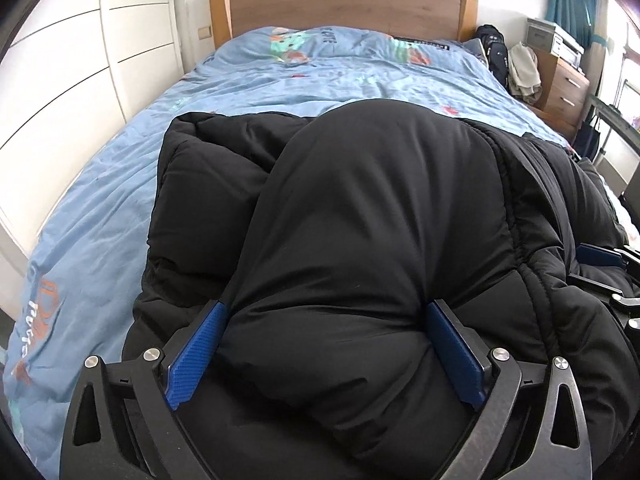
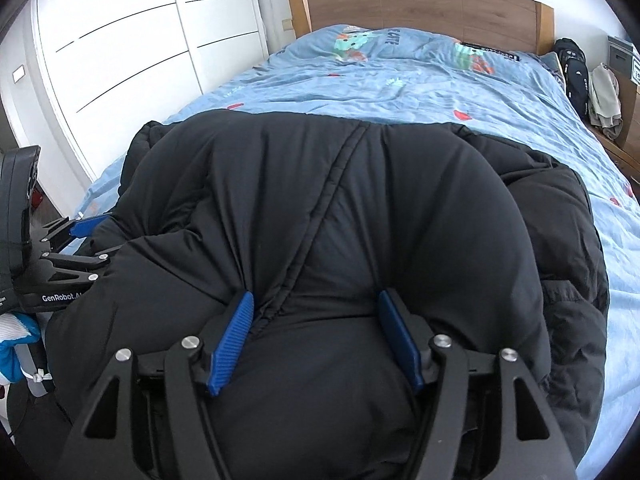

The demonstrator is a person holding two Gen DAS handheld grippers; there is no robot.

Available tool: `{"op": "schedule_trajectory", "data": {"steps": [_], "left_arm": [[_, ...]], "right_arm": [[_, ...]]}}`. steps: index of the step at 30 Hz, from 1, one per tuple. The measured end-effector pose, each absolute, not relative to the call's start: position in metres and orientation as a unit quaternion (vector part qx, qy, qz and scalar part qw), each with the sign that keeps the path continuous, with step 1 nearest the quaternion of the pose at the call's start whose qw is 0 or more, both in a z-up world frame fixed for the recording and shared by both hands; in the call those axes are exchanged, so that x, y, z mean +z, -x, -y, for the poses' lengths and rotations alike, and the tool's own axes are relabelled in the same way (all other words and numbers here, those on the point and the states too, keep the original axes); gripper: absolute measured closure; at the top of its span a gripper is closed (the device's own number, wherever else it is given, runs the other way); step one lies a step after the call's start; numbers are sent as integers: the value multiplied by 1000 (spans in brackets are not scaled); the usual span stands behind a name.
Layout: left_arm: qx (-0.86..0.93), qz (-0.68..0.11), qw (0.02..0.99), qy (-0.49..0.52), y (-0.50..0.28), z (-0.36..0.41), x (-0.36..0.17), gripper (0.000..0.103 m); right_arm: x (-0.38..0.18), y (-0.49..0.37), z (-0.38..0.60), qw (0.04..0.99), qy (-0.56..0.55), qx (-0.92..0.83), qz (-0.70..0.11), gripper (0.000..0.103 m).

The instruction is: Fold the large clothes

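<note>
A big black padded jacket (image 1: 360, 208) lies bunched on the blue bed cover (image 1: 120, 184); it also fills the right wrist view (image 2: 320, 200). My left gripper (image 1: 326, 312) is shut on a thick puffy fold of the jacket, its blue pads (image 1: 200, 352) pressing in from both sides. My right gripper (image 2: 316, 308) is shut on another thick fold, beside a stitched seam (image 2: 320, 216). The left gripper also shows at the left edge of the right wrist view (image 2: 76, 240). The right gripper shows at the right edge of the left wrist view (image 1: 604, 264).
The bed has a wooden headboard (image 1: 344, 4) and blue printed pillows (image 1: 304, 44). White wardrobe doors (image 1: 72, 64) stand close on the left. A wooden drawer unit (image 1: 564, 88) with a backpack (image 1: 494, 48) and clothes stands at the right.
</note>
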State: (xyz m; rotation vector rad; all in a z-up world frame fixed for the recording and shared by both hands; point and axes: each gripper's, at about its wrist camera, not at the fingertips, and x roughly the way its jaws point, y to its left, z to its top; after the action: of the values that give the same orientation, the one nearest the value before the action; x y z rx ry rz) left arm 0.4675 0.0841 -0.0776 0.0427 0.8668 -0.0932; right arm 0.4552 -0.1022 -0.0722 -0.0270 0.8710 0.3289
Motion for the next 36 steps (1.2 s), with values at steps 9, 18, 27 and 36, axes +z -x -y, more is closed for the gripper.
{"op": "schedule_trajectory", "data": {"steps": [9, 18, 27, 36], "left_arm": [[-40, -439, 897, -21, -469, -84, -74, 5], [-30, -473, 881, -12, -469, -87, -50, 5], [-30, -453, 891, -24, -467, -80, -11, 5], [-58, -428, 901, -44, -471, -53, 13, 5]], "right_arm": [[-64, -457, 99, 889, 17, 145, -433, 39], [-41, -447, 102, 878, 27, 148, -454, 39], [-5, -440, 113, 887, 20, 143, -438, 39], [21, -449, 127, 900, 12, 131, -415, 39]]}}
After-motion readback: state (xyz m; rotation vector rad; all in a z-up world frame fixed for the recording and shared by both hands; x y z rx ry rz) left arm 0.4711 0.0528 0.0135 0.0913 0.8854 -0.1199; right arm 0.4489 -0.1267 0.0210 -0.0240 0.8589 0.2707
